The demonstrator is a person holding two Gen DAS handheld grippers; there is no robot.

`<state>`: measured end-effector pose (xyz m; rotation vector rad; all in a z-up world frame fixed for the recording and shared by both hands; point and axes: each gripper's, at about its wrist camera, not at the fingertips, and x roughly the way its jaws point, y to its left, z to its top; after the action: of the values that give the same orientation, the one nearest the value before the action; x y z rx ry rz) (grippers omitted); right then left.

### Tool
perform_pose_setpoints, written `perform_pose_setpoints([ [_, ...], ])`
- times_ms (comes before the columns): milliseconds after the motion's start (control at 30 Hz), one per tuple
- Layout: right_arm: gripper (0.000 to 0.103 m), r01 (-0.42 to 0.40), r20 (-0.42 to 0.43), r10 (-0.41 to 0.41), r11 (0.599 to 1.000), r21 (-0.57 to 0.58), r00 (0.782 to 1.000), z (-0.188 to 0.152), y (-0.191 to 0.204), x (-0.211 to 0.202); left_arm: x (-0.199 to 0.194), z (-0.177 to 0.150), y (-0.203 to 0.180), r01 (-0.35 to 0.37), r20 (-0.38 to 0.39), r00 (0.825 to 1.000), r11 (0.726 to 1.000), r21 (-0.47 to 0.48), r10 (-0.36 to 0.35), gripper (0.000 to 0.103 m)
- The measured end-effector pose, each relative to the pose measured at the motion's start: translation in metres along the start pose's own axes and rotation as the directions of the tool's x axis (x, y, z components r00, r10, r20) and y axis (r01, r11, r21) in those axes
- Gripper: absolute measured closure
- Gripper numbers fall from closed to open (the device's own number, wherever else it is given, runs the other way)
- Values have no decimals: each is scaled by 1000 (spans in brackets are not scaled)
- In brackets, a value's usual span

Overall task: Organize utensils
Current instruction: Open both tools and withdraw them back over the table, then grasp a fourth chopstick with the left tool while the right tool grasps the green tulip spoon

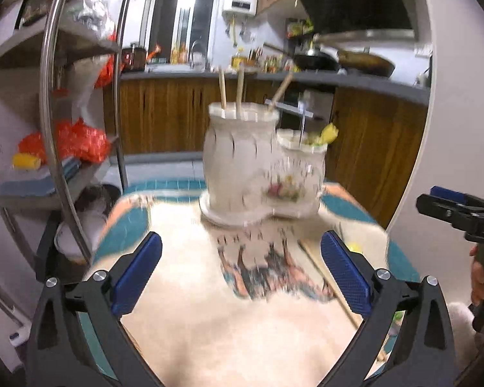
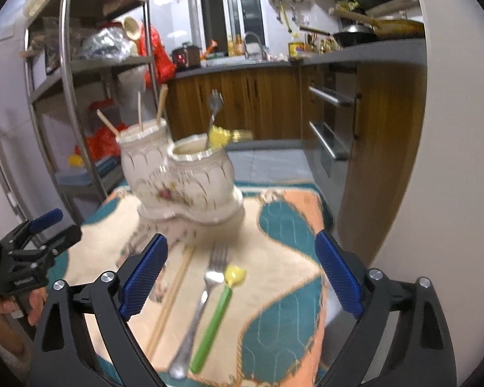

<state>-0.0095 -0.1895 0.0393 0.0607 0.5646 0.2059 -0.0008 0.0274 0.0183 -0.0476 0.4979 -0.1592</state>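
A white ceramic double utensil holder stands on the patterned cloth; it also shows in the left wrist view. Its taller pot holds chopsticks, its shorter pot a fork and a yellow-topped utensil. On the cloth in front lie a pair of chopsticks, a metal fork and a green-handled utensil with a yellow head. My right gripper is open and empty above these. My left gripper is open and empty over the cloth; it also shows in the right wrist view.
The cloth-covered table is small, with edges close on all sides. A metal shelf rack full of bags and dishes stands to the left. Wooden kitchen cabinets and an oven are behind and to the right.
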Motion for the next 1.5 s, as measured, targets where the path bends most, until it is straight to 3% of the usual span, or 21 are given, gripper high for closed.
perform_pose_setpoints([
  [133,10,22,-66,-23,1000,-18,998,-17,-1,13,13,-11,-1,-17,-51,999,1000,-4,17,6],
  [467,10,29,-219,-35,999,-33,975,-39,2,47,27,-24,-12,-7,-95,995,999,49,12,6],
  [533,17,17,-236,-25,999,-38,971,-40,5,51,28,-24,-11,5,-99,995,999,42,-1,6],
  [767,63,-38,-323,30,999,-20,946,-41,10,69,29,-23,-12,23,-99,995,999,41,-19,6],
  [867,71,-43,-349,32,999,-25,937,-41,14,77,30,-23,-13,29,-103,994,998,50,-24,6],
  [967,75,-37,-348,14,998,-60,937,-40,19,81,31,-25,-14,34,-104,994,998,61,-27,6],
  [1100,92,-57,-335,35,997,-55,942,-39,14,84,33,-26,-18,47,-133,990,997,62,-39,6],
  [1233,93,-65,-285,54,997,-32,957,-42,4,78,35,-22,-27,71,-190,980,997,41,-62,7],
  [1300,93,-67,-237,58,997,-33,970,-42,0,71,38,-22,-34,85,-227,971,996,26,-76,12],
  [1500,93,-83,-148,76,996,-41,986,-42,-8,56,54,-29,-66,120,-359,927,993,7,-109,43],
])
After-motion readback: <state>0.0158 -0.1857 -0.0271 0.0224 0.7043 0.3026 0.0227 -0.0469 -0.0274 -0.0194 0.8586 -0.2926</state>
